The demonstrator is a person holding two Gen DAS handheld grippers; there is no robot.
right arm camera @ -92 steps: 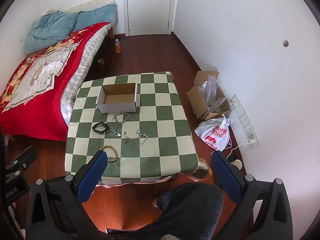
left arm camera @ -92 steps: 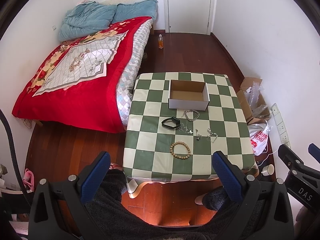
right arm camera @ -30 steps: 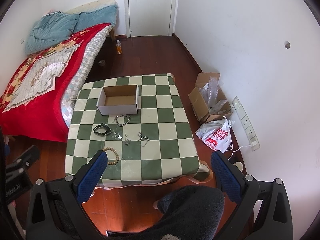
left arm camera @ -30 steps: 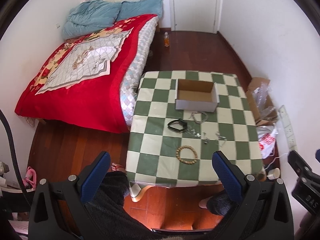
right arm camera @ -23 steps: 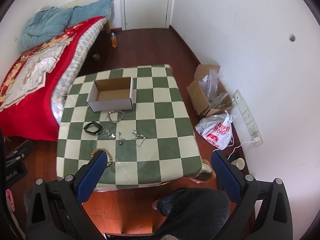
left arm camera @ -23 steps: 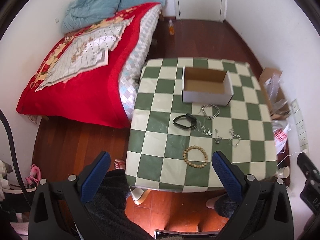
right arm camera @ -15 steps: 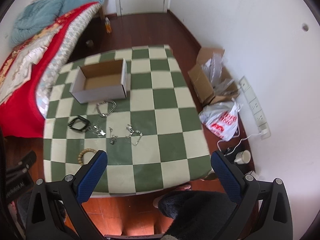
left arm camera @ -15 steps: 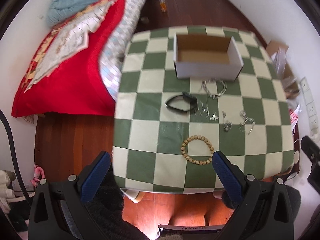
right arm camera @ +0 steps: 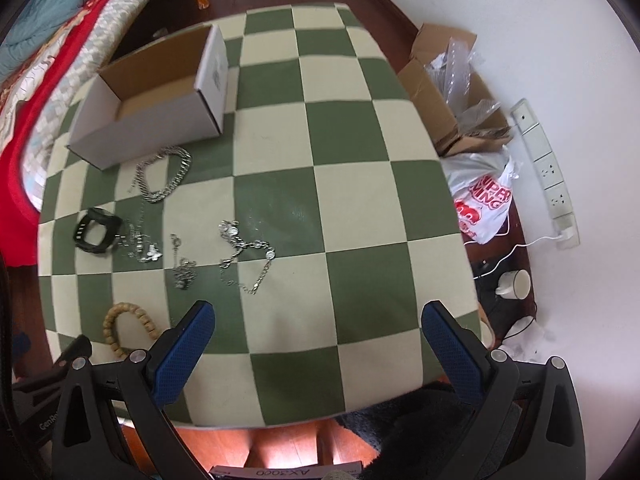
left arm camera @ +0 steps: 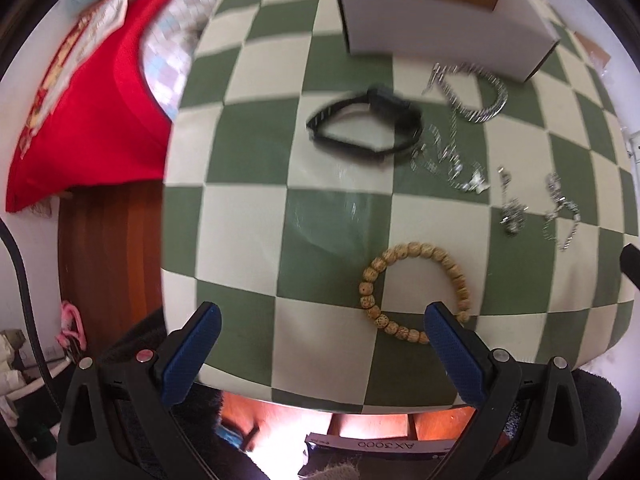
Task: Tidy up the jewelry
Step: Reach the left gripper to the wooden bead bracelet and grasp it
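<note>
On the green-and-cream checked table lie a wooden bead bracelet, a black wristband, a thick silver chain bracelet and several thin silver chains. An empty white cardboard box stands open behind them. My left gripper is open just above the near table edge, its right finger beside the bead bracelet. My right gripper is open over bare table, to the right of the chains.
A bed with a red cover runs along the table's left side. On the floor to the right are an open cardboard box with plastic wrap, a white shopping bag, a power strip and a cup.
Both grippers have dropped toward the table and moved forward, so the jewelry looms much larger. The left one now hovers near the bead bracelet. Nothing on the table has moved.
</note>
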